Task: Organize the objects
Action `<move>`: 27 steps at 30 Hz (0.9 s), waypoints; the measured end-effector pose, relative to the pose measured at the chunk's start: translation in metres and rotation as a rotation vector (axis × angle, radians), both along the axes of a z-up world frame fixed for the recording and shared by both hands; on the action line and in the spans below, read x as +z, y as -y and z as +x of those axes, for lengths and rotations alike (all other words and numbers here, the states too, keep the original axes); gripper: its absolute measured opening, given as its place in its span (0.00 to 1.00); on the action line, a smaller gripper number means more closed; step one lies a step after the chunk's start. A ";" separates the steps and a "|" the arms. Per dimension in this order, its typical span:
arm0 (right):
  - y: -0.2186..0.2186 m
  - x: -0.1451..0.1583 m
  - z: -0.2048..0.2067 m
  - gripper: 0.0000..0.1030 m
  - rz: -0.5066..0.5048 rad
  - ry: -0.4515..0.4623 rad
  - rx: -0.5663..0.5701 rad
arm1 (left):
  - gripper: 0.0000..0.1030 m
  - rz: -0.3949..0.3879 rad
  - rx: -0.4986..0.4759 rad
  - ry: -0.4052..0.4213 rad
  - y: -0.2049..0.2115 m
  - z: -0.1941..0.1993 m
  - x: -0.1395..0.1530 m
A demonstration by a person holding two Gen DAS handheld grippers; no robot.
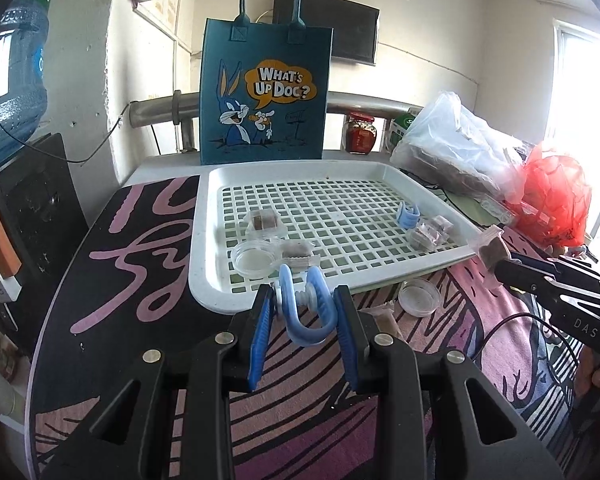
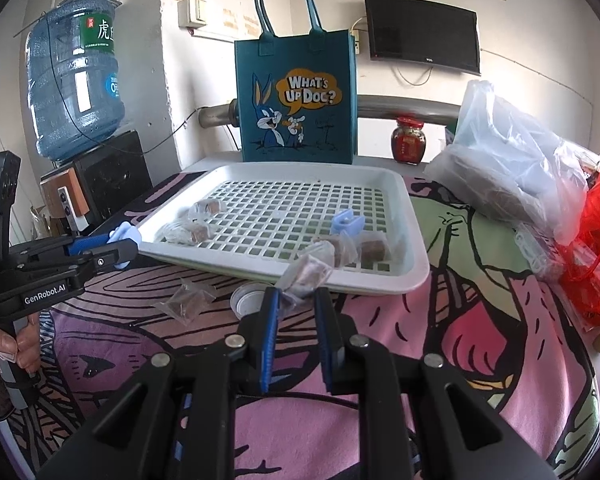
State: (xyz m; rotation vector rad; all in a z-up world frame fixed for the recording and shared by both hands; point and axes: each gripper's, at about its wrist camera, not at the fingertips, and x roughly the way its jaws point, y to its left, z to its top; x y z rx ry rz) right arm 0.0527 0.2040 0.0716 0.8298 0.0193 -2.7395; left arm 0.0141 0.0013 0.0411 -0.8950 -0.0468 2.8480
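My left gripper (image 1: pixel 304 297) is shut on a blue U-shaped clip (image 1: pixel 306 320) with white rollers, held over the near rim of the white slotted tray (image 1: pixel 204 280). In the right wrist view that gripper (image 2: pixel 125 249) and its clip (image 2: pixel 124 234) sit at the tray's left corner. My right gripper (image 2: pixel 297 295) is shut on a clear packet with a brown cube (image 2: pixel 306 276), just before the tray's front rim (image 2: pixel 416 276). The left wrist view shows this packet (image 1: pixel 490 248) at the tray's right edge. Several more packets (image 2: pixel 374 250) and a second blue clip (image 2: pixel 346 222) lie in the tray.
A blue cartoon tote bag (image 1: pixel 264 92) stands behind the tray. A red jar (image 1: pixel 360 132), a clear plastic bag (image 1: pixel 456 152) and a red bag (image 1: pixel 552 196) crowd the right. On the cloth lie a loose packet (image 2: pixel 184 304) and a round lid (image 2: pixel 248 300).
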 end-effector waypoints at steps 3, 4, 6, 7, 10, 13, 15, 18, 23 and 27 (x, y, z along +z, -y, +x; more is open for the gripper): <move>0.000 0.000 0.000 0.17 0.001 -0.002 0.000 | 0.29 0.000 0.000 0.003 0.000 0.000 0.000; 0.000 0.000 0.000 0.17 0.000 -0.002 0.000 | 0.29 0.001 0.000 0.003 0.000 -0.001 -0.001; -0.001 -0.001 0.001 0.17 -0.002 -0.005 0.000 | 0.29 0.000 0.000 0.002 0.000 -0.001 -0.001; -0.001 0.000 0.001 0.17 -0.002 -0.005 0.001 | 0.29 0.000 -0.002 0.002 0.000 -0.001 -0.001; -0.001 0.000 0.001 0.17 -0.003 -0.007 0.000 | 0.29 -0.002 -0.002 0.001 -0.001 0.000 -0.001; -0.001 0.000 0.002 0.17 -0.005 -0.011 0.000 | 0.29 -0.004 -0.003 -0.002 -0.002 -0.001 -0.001; -0.002 0.001 0.002 0.17 -0.006 -0.011 -0.001 | 0.29 -0.003 -0.004 -0.001 -0.002 -0.001 -0.001; -0.003 0.001 0.002 0.17 -0.006 -0.012 0.000 | 0.29 -0.003 -0.004 -0.001 -0.002 0.000 -0.001; -0.003 0.000 0.002 0.17 -0.007 -0.011 0.000 | 0.29 -0.004 -0.005 0.000 -0.001 0.000 -0.001; -0.003 0.000 0.002 0.17 -0.008 -0.012 0.001 | 0.29 -0.004 -0.005 0.000 -0.001 0.000 -0.001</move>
